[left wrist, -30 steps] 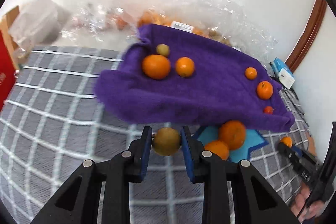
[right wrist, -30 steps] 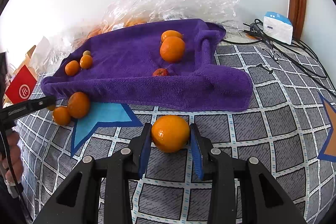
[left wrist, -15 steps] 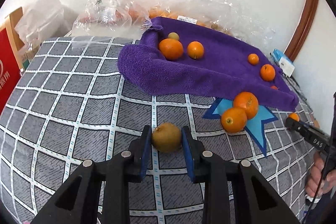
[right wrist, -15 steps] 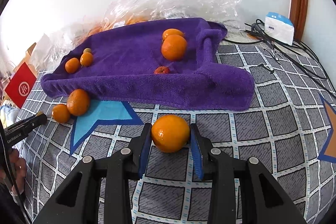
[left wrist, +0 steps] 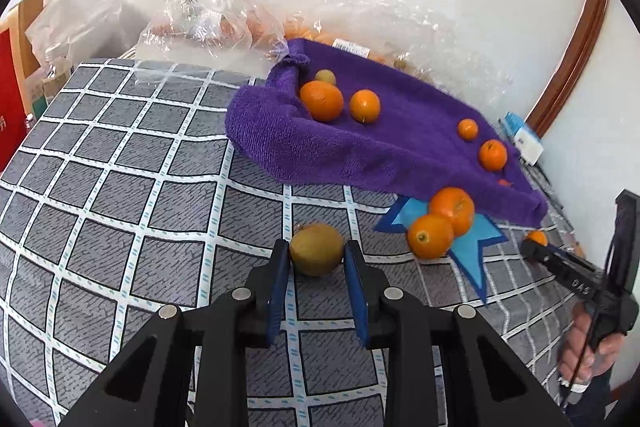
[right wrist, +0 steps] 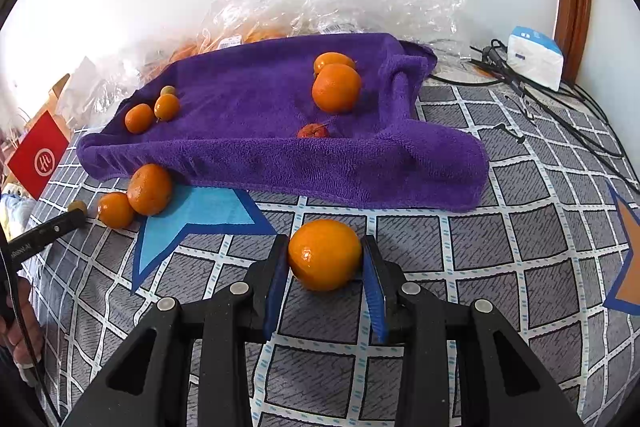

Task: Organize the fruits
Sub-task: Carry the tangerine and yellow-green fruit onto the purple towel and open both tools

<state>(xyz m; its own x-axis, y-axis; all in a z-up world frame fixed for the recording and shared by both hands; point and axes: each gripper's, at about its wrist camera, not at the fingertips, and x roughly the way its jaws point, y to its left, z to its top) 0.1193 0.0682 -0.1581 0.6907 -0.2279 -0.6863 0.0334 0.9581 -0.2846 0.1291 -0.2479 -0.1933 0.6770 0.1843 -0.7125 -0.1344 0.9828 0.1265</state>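
Note:
My left gripper (left wrist: 316, 255) is shut on a brownish-green round fruit (left wrist: 317, 249), low over the grey checked cloth. My right gripper (right wrist: 325, 259) is shut on a big orange (right wrist: 325, 254) in front of the purple towel (right wrist: 256, 155). The purple towel (left wrist: 384, 147) holds several oranges and small fruits. Two oranges (left wrist: 440, 223) lie together on a blue star patch by the towel's edge; they also show in the right wrist view (right wrist: 138, 197). The right gripper's tip (left wrist: 560, 263) shows at the far right of the left wrist view.
Clear plastic bags with fruit (left wrist: 216, 23) lie against the white wall behind the towel. A red box (right wrist: 38, 155) stands at the left. A white-blue box and black cables (right wrist: 532, 59) lie at the right. The checked cloth (left wrist: 120, 195) covers the surface.
My left gripper has pulled back and to the left from the towel, carrying the brownish-green fruit. My right gripper holds its orange in nearly the same place.

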